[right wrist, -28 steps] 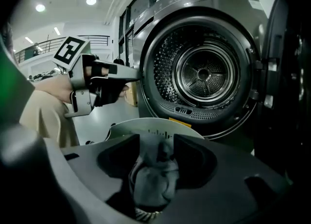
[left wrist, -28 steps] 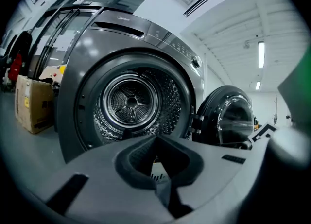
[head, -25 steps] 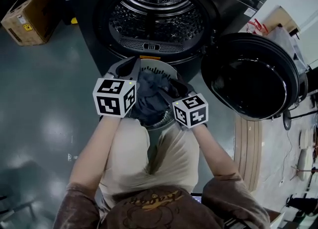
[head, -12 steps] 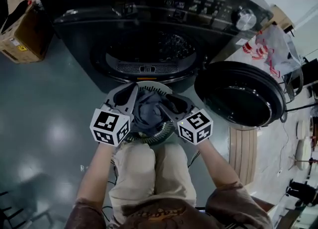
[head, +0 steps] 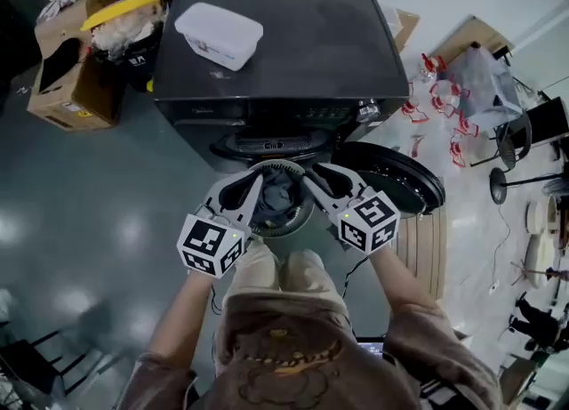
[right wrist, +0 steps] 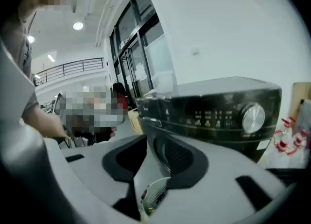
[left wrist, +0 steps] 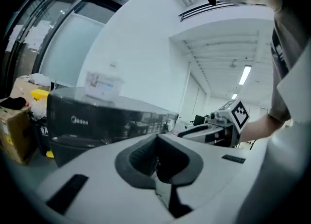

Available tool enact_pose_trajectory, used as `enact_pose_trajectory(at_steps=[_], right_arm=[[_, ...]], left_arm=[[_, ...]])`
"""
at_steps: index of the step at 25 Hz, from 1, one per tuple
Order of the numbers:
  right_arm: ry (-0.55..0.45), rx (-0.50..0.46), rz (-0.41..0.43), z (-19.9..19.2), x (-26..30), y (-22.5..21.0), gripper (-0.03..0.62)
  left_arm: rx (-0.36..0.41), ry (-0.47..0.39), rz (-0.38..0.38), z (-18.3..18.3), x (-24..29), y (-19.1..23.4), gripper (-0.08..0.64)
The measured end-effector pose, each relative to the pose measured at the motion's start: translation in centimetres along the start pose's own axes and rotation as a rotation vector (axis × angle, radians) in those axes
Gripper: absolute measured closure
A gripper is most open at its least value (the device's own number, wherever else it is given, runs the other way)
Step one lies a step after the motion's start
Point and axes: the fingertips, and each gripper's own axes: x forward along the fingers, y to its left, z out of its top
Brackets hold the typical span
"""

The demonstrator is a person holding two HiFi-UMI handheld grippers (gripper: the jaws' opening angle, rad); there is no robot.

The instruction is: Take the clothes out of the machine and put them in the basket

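The dark washing machine [head: 267,35] stands ahead, its round door [head: 400,181] swung open to the right. Below my grippers sits the round basket [head: 300,220] with dark clothes [head: 277,196] inside. My left gripper [head: 252,184] hangs over the basket's left side and my right gripper [head: 313,173] over its right side, both well above it. The left gripper [left wrist: 155,163] looks shut, with nothing between its pads. The right gripper [right wrist: 141,169] has just been closing; a narrow gap remains with nothing in it, and the basket [right wrist: 155,196] shows through.
A white plastic box [head: 218,33] lies on the machine's top. Cardboard boxes [head: 76,79] and a yellow-lidded bin [head: 124,10] stand to the left. Red-and-white items [head: 436,97], a wooden board [head: 431,248] and chairs [head: 524,132] crowd the right.
Both grippers and the camera have risen well above the basket. The machine's drum opening has dropped out of sight and its flat top has come into view.
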Motion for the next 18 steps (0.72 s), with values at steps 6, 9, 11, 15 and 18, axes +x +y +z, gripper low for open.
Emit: enact_pose_trajectory(at_steps=[6,9,11,15,18], right_arm=[[-0.066,0.018,0.004,11.5,-5.6,3.7,0.465],[-0.098,-0.002,-0.014,15.2,-7.3,4.6,0.462],[-0.120,-0.022,-0.024,16.9,-7.6,5.2,0.457],[-0.150,-0.020,-0.035,19.1,-8.0,5.6,0.454],[-0.137,-0.019,-0.025,19.8,-8.4,5.7,0.455]], left_arm=[[-0.017,-0.029,-0.037,12.0,-4.4,-3.1,0.554],[-0.025,-0.044,-0.080,15.5,-5.3,-3.9,0.554],[-0.014,-0.055,-0.101,17.2,-5.6,-3.8,0.554],[0.038,-0.077,-0.138,19.5,-5.3,-3.6,0.554],[0.073,-0.073,-0.166,20.1,-5.0,-3.8,0.554]])
